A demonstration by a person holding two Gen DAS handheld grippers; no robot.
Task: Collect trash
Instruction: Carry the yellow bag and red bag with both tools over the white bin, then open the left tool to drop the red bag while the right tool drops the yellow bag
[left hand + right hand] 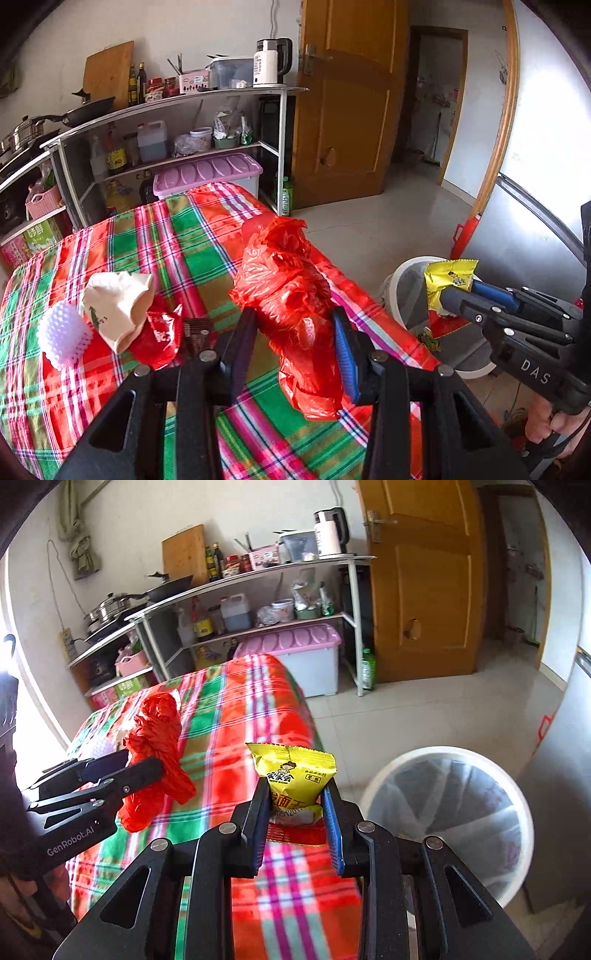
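Observation:
My left gripper [295, 325] is shut on a crumpled red plastic bag [288, 288] and holds it above the plaid table; the bag also shows in the right wrist view [159, 760]. My right gripper [295, 794] is shut on a yellow snack wrapper [291, 771], held over the table's right edge beside the white trash bin [480, 878]. In the left wrist view the right gripper [443, 295] with the yellow wrapper [447, 277] sits over the bin [402, 288]. A beige paper wrapper [118, 306], a red wrapper [159, 336] and a white spiky ball [62, 336] lie on the table at left.
The table has a red-green plaid cloth [177, 251]. A metal shelf unit [177, 122] with bottles, pans and a kettle stands behind it, with a pink-lidded storage box [207, 173] below. A wooden door [347, 110] is at the back; tiled floor [388, 229] lies to the right.

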